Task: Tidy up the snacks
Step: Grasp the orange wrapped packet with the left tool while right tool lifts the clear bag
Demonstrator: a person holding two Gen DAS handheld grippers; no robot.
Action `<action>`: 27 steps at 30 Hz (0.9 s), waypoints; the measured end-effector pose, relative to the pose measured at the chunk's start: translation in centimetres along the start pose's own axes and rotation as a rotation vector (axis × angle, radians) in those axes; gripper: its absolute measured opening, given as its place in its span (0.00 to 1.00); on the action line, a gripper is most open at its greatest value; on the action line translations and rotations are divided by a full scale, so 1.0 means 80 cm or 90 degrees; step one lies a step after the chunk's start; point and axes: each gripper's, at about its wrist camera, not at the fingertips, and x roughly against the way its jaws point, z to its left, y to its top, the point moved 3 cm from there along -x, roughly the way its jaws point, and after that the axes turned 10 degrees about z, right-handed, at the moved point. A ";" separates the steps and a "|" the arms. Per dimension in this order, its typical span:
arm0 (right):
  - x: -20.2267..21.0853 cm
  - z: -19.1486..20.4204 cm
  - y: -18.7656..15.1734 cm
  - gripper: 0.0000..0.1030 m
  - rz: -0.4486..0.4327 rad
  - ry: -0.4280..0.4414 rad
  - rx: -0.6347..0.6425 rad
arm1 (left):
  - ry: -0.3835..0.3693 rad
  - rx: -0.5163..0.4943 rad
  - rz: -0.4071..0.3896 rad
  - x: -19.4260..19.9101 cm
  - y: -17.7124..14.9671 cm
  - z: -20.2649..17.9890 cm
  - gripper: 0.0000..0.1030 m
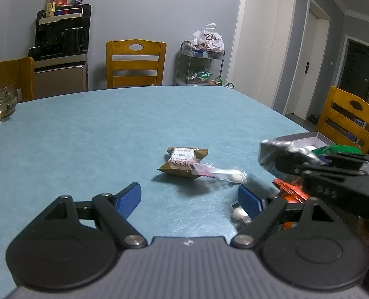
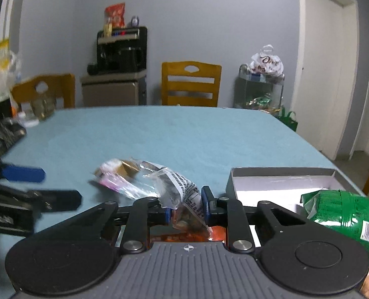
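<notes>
I have my right gripper point(image 2: 186, 205) pinched narrow on a crinkly clear plastic snack packet with black print point(image 2: 184, 194); its blue pads press the wrapper from both sides, so I judge the grip good enough to lift. The packet is clear of the blue tablecloth point(image 2: 159, 139), just left of the open shallow grey cardboard box point(image 2: 281, 172), which I take as its destination. A green foil snack bag point(image 2: 341, 209) already sits in the box's near corner, so the white floor behind it is the free spot.

My left gripper point(image 1: 189, 199) hangs wide and empty, low over the cloth, aimed at the brown-wrapped cake point(image 1: 184, 160) and the slim clear-and-pink packet point(image 1: 217, 173) lying against it, probably next in line. An orange wrapper point(image 1: 291, 191) lies under the right gripper, not yet sorted.
</notes>
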 end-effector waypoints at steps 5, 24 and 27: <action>0.025 -0.009 0.005 0.23 -0.011 0.041 -0.028 | -0.002 -0.001 -0.001 0.000 0.000 0.000 0.83; 0.104 -0.087 -0.004 0.23 -0.030 0.122 -0.122 | -0.134 -0.223 0.004 -0.013 -0.008 -0.112 0.83; 0.106 -0.091 -0.005 0.23 -0.027 0.130 -0.125 | -0.149 -0.256 0.015 -0.033 -0.007 -0.124 0.83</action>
